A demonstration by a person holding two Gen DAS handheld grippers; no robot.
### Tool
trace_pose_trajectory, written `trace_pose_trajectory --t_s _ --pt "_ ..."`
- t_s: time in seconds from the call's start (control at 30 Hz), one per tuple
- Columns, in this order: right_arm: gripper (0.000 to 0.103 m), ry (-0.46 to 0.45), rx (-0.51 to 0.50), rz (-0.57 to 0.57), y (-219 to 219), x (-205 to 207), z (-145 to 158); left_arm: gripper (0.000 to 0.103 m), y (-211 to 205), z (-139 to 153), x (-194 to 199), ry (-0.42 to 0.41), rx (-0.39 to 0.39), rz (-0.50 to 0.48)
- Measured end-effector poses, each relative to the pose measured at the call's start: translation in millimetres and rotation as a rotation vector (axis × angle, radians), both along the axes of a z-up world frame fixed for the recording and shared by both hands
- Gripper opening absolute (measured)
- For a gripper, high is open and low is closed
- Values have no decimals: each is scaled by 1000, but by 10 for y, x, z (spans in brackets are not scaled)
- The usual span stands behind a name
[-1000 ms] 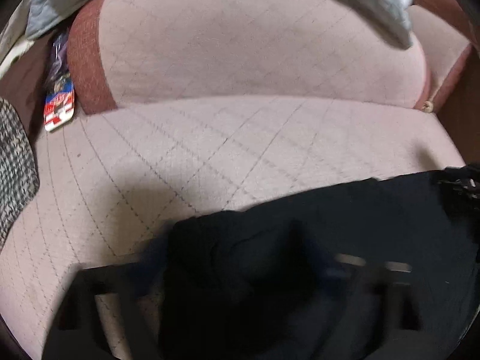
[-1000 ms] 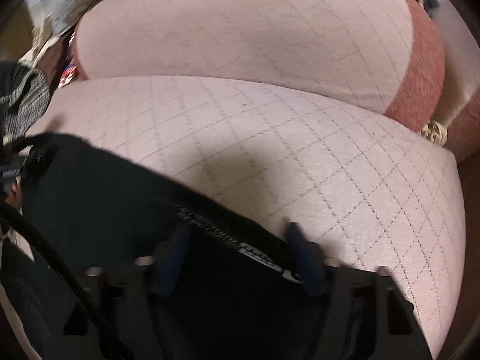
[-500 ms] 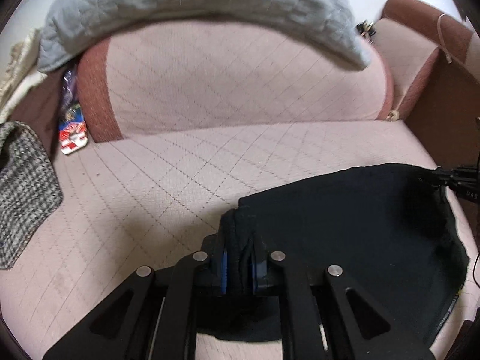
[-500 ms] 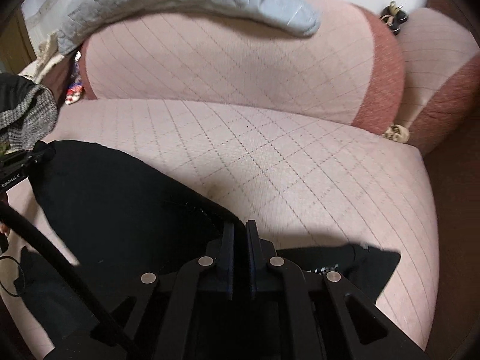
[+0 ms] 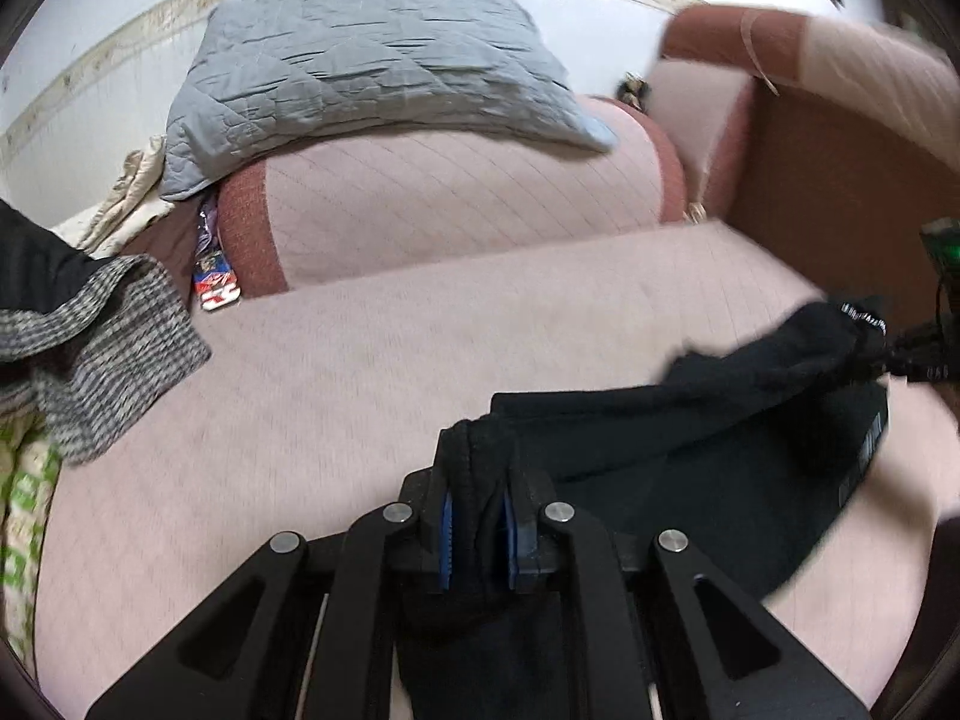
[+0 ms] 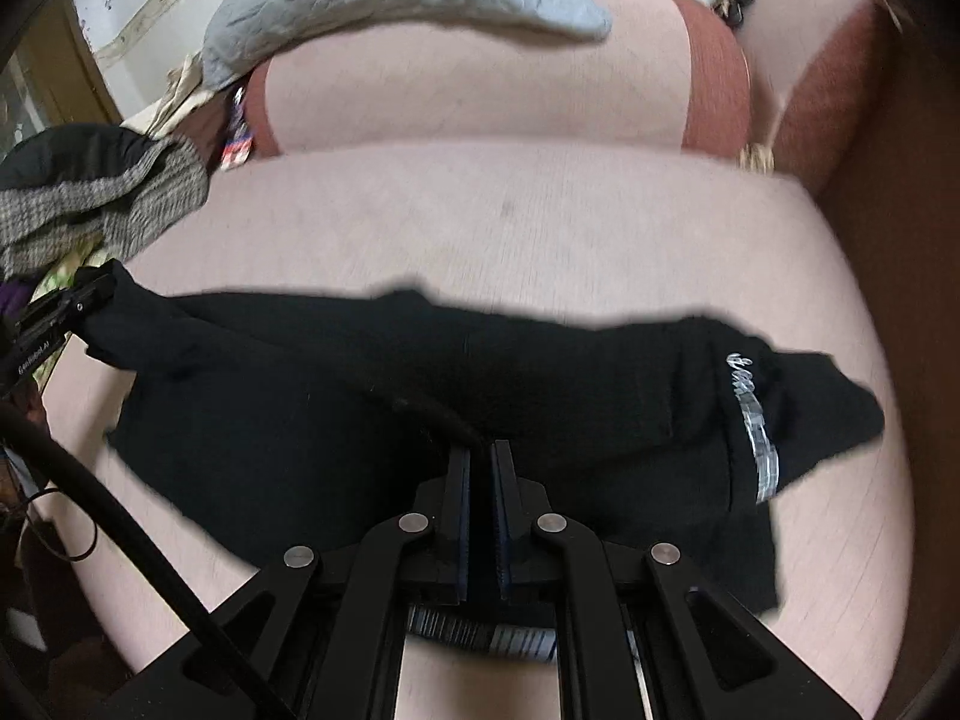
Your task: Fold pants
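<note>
Since the earlier frame both grippers are rising, lifting the black pants (image 6: 372,420) off the sofa seat (image 6: 540,222); the left gripper (image 5: 477,516) and right gripper (image 6: 480,510) are each pinching fabric, stretched between them.

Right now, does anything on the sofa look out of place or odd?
Mostly clutter: a grey checked garment heaped at the seat's left end, and a colourful packet wedged beside the back cushion. The black pants look undamaged.

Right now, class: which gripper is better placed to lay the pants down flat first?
Neither clearly: left gripper and right gripper each pinch one end of the pants, stretched above the sofa seat.
</note>
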State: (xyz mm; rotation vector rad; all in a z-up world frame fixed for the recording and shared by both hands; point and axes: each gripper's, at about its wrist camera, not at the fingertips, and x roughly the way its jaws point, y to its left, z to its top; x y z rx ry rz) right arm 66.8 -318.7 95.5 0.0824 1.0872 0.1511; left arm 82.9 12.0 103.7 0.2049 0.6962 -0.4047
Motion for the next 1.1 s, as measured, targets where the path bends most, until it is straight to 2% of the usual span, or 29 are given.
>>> trace_pose_trajectory --t_s 0.13,0.27,0.4,0.47,0.5,0.6,0.7,0.8,0.87,0.97,1.1 --pt "7 72 29 -20 59 -461 -317 18 -20 -294 -643 15 69 -38" --pt "7 94 42 -60 58 -776 -515 24 98 -456 -1064 61 60 -33" --pt "13 127 26 -76 45 -890 -515 33 395 -445 -1268 101 -14 39" --pt "19 131 0 -68 71 -928 -477 45 580 -389 -1295 103 -60 98" --pt "24 111 -31 -61 109 -970 -417 47 681 -357 -1297 107 -95 126" --pt "25 44 -83 -26 267 -1040 -195 47 897 -307 -1216 139 -205 182" --pt "27 -2 -53 28 526 -959 -29 48 913 -339 -1030 192 -317 199" --pt "29 -6 41 116 905 -728 68 48 766 -431 -893 246 -416 166" --pt "32 -4 101 185 1233 -541 106 47 672 -501 -874 264 -460 148" --pt "52 2 140 292 1828 -233 118 47 634 -604 -913 279 -502 134" --pt "53 86 177 365 2528 198 -15 47 728 -762 -898 327 -553 146"
